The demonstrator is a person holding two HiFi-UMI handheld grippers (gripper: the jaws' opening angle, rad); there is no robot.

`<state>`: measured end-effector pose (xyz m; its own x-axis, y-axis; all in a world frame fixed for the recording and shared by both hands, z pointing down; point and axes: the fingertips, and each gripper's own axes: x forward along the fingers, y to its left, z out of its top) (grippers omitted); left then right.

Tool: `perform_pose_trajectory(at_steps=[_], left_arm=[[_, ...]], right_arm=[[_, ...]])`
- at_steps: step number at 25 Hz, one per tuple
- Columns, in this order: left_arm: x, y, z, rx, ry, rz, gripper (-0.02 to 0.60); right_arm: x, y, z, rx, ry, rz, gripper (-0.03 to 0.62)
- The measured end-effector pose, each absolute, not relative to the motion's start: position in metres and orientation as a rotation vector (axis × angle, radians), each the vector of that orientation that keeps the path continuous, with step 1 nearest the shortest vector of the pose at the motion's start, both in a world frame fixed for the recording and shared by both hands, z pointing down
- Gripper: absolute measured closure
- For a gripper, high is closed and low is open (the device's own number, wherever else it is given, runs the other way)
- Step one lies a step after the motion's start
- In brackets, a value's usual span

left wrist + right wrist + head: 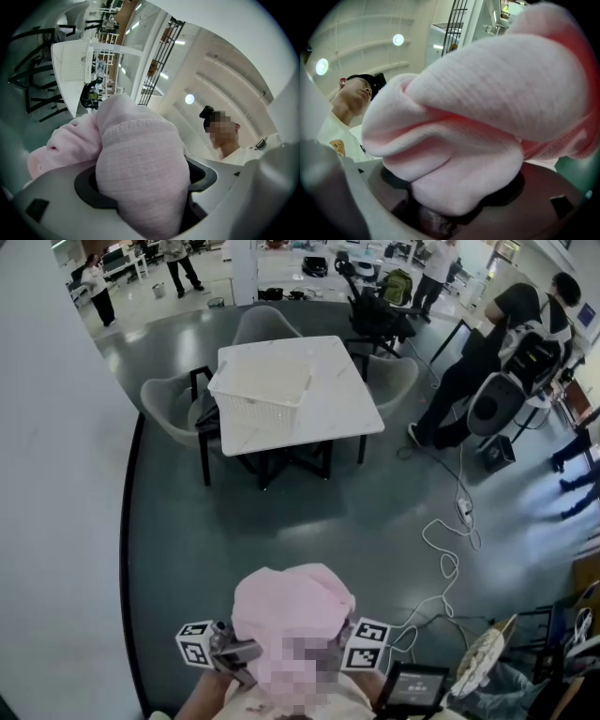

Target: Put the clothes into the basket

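Pink knit garment (291, 606) bulges up from both claws: left claw (143, 187) and right claw (459, 187) each pinch a fold; white basket (261, 390) stands well ahead.

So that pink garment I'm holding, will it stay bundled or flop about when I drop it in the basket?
Probably floppy: the pink garment bulges in soft folds where the left gripper and right gripper clamp it. Likely light, since the knit looks thin. It should slump and spread in the basket rather than stay bundled.
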<state>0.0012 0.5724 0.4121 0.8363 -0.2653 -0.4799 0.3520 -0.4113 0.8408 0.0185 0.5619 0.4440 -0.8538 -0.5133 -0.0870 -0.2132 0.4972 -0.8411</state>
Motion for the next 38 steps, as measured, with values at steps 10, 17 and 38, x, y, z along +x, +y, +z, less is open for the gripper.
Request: perform_pose_trajectory(at_steps=[10,17,38], left_arm=[[0.046,0.511,0.394,1.937,0.02,-0.66,0.164],[0.096,0.474,0.384,1.987,0.01,-0.637,0.164],[0.122,0.346,0.423,1.885,-0.025,-0.663,0.164]], right_arm=[[0.063,0.497,0.426,-0.522,2.404,-1.263,0.174],[0.112,0.459,0.416,-0.49,2.389,-1.206,0.175],[0.146,0.33,0.442,-0.551,2.343,-1.292,0.175]])
